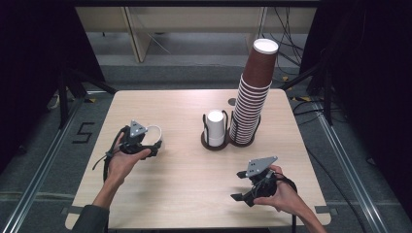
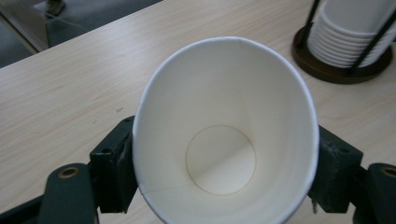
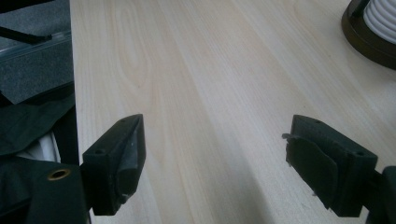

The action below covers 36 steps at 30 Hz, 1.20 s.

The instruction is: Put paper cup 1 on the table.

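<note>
Toward the bench's [image 1: 184, 170] left edge, the left claw [image 1: 154, 143] pinches a white paper cup [image 1: 154, 132]; its own view looks straight into the cup's open mouth, rim squeezed oval between the jaws, which the high view barely shows. That hand reaches in from the near-left corner. Near the near-right corner, the right claw [image 1: 239, 185] hovers spread, nothing between its jaws.

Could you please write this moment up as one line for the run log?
left gripper: shut on white paper cup, above table | right gripper: open, nothing between fingers | cup holders: untouched
</note>
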{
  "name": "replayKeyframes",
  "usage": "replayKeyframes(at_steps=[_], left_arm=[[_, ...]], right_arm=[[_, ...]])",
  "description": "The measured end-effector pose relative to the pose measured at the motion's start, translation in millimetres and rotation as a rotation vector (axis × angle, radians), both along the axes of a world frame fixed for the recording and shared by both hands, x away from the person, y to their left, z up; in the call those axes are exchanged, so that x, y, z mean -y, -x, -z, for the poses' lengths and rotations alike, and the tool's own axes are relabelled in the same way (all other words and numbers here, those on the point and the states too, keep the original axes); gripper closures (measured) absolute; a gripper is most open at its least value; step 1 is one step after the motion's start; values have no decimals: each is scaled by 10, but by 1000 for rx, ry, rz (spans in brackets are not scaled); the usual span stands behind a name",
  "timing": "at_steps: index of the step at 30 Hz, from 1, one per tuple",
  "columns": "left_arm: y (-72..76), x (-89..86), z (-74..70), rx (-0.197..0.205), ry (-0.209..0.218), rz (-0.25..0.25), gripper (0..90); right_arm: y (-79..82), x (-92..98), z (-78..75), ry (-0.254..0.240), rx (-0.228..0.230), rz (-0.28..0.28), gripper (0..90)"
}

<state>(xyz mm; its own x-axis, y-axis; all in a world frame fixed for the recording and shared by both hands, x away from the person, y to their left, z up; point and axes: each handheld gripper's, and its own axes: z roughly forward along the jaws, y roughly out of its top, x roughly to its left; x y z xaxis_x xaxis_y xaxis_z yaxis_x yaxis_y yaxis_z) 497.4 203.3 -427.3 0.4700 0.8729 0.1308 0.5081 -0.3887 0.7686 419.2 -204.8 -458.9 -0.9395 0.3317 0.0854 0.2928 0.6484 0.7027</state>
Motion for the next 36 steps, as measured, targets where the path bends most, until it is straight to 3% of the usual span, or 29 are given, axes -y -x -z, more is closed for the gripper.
replayKeyframes(at_steps=[6,8,16,23,26,30,31,36], left_arm=[[-239,-3,86,-39,-24,-39,240],[-303,-17,95,-35,-26,-55,240],[-487,-14,205,-64,-41,-93,239],[-526,26,262,-59,-41,-79,212],[-519,38,301,-39,-33,-77,144],[-503,29,366,-29,-29,-74,147],[-502,24,383,-37,-4,-74,147],[-455,-25,418,-41,16,-80,147]], right_arm=[[-1,-1,26,9,-8,4,209],[-4,0,27,9,-10,2,209],[-8,-11,41,7,-13,-3,209],[-13,-4,46,4,-15,-4,209],[-12,-3,46,6,-12,-6,209],[-9,-2,41,0,-15,-2,207],[-9,1,38,1,-17,-3,207],[-7,-3,42,1,-19,-4,206]])
